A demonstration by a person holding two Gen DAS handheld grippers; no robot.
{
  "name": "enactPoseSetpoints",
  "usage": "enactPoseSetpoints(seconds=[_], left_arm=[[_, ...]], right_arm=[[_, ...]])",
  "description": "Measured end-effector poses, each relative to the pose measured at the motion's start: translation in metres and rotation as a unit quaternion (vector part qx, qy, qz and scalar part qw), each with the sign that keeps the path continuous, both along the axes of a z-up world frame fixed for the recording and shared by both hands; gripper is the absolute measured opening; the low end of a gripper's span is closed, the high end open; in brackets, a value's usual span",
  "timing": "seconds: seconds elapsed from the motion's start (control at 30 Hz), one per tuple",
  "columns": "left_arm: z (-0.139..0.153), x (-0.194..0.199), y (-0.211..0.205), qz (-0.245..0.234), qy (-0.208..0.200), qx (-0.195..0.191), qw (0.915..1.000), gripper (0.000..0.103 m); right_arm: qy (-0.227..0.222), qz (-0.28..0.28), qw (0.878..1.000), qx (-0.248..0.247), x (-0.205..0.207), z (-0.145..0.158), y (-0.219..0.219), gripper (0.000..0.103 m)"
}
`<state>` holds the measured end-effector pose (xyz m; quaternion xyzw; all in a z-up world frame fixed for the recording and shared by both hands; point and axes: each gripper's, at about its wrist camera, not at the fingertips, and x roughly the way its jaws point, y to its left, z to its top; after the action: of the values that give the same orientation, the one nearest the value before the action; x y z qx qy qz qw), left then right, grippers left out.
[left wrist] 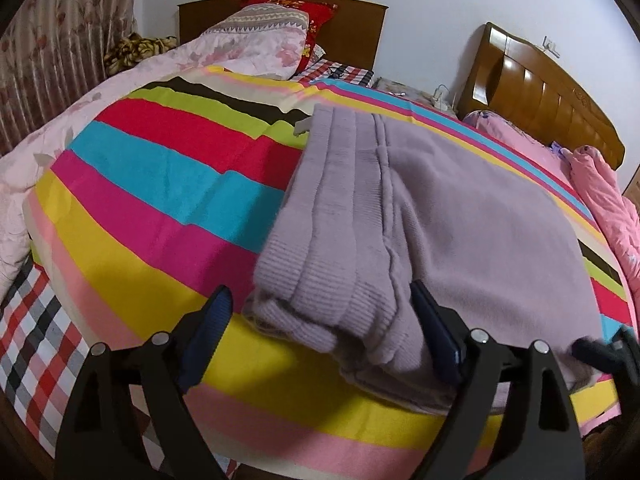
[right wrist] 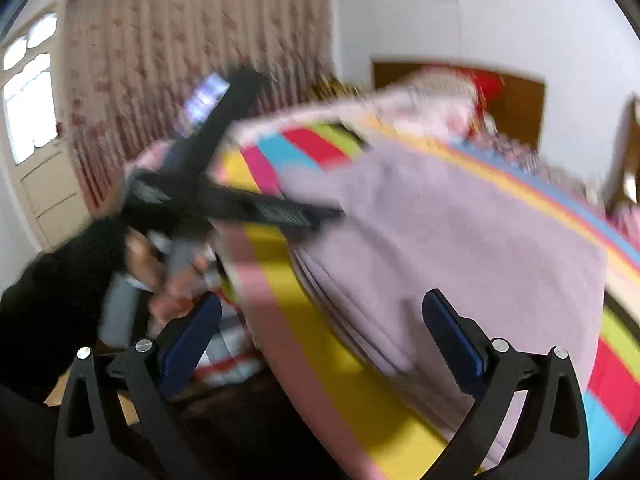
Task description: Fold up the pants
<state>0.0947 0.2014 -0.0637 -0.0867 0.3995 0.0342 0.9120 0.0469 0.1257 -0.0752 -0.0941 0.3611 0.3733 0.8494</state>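
The lilac knit pants point(left wrist: 432, 216) lie folded on the striped bedspread point(left wrist: 160, 184), ribbed cuffs stacked at the near left edge. My left gripper point(left wrist: 320, 300) is open, its jaws standing either side of the near cuff end, nothing clamped. In the blurred right wrist view the pants point(right wrist: 460, 232) fill the centre. My right gripper point(right wrist: 320, 308) is open and empty at the pants' near edge. The left gripper point(right wrist: 224, 200) shows there too, held by a hand at the left. The right gripper's tip point(left wrist: 600, 350) shows at the right edge of the left wrist view.
A pink floral quilt point(left wrist: 240, 48) and pillows lie at the head of the bed. A second wooden headboard point(left wrist: 548, 96) and a pink quilt point(left wrist: 608, 208) are at the right. A curtain point(right wrist: 192, 60) hangs behind, with a door point(right wrist: 36, 128) at the left.
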Motion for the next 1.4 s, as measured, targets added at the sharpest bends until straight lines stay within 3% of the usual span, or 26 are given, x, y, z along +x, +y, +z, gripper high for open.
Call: enactPoseSetpoints(seconds=[0.2, 0.27, 0.33, 0.4, 0.47, 0.53, 0.67, 0.73, 0.83, 0.93, 0.97, 1.0, 1.07, 1.17, 1.23, 1.33, 1.4], left_arm=[[0.013, -0.004, -0.007, 0.007, 0.011, 0.040, 0.9991, 0.091], [0.027, -0.007, -0.009, 0.020, 0.009, 0.050, 0.9985, 0.091], [0.044, -0.012, -0.013, 0.020, -0.020, 0.052, 0.9982, 0.090], [0.063, -0.018, -0.024, -0.016, -0.064, 0.026, 0.9974, 0.097], [0.070, -0.016, -0.039, -0.056, -0.083, 0.010, 0.9949, 0.099], [0.065, -0.014, -0.054, -0.076, -0.083, 0.024, 0.9934, 0.099], [0.031, -0.010, -0.060, -0.086, -0.042, 0.040, 0.9946, 0.099], [0.023, -0.013, -0.061, -0.095, -0.038, 0.062, 0.9928, 0.099], [0.014, -0.014, -0.071, -0.107, -0.030, 0.118, 0.9867, 0.099], [0.011, -0.014, -0.070, -0.106, -0.030, 0.115, 0.9872, 0.100], [0.011, -0.012, -0.067, -0.106, -0.030, 0.110, 0.9878, 0.100], [0.011, -0.013, -0.066, -0.108, -0.032, 0.109, 0.9877, 0.100], [0.009, -0.015, -0.066, -0.112, -0.039, 0.112, 0.9867, 0.100], [0.008, -0.013, -0.064, -0.111, -0.044, 0.109, 0.9869, 0.100], [0.007, -0.014, -0.065, -0.110, -0.047, 0.112, 0.9865, 0.100], [0.006, -0.015, -0.066, -0.109, -0.048, 0.114, 0.9862, 0.100], [0.006, -0.015, -0.066, -0.109, -0.046, 0.115, 0.9863, 0.101]], right_arm=[[0.026, 0.084, 0.994, 0.070, -0.020, 0.034, -0.026, 0.098], [-0.021, 0.067, 0.994, 0.085, -0.019, 0.057, -0.050, 0.098], [-0.056, 0.029, 0.992, 0.105, -0.003, 0.077, -0.085, 0.098], [-0.054, -0.011, 0.991, 0.120, 0.026, 0.085, -0.114, 0.099], [-0.012, -0.049, 0.987, 0.152, 0.070, 0.081, -0.145, 0.099], [0.033, -0.082, 0.980, 0.178, 0.116, 0.072, -0.166, 0.099], [0.114, -0.075, 0.970, 0.203, 0.175, 0.048, -0.168, 0.099], [0.146, -0.067, 0.968, 0.193, 0.196, 0.037, -0.158, 0.099], [0.133, -0.110, 0.980, 0.103, 0.219, 0.019, -0.143, 0.099], [0.105, -0.159, 0.978, 0.087, 0.233, 0.022, -0.148, 0.096], [0.076, -0.194, 0.975, 0.081, 0.227, 0.034, -0.154, 0.097], [0.063, -0.196, 0.974, 0.096, 0.220, 0.044, -0.159, 0.097], [0.041, -0.157, 0.975, 0.151, 0.184, 0.066, -0.168, 0.098], [0.006, -0.101, 0.983, 0.154, 0.113, 0.077, -0.167, 0.099], [-0.022, -0.108, 0.988, 0.107, 0.078, 0.068, -0.160, 0.099], [-0.078, -0.139, 0.987, -0.011, 0.029, 0.041, -0.146, 0.099], [-0.060, -0.144, 0.987, -0.034, 0.018, 0.020, -0.144, 0.099]])
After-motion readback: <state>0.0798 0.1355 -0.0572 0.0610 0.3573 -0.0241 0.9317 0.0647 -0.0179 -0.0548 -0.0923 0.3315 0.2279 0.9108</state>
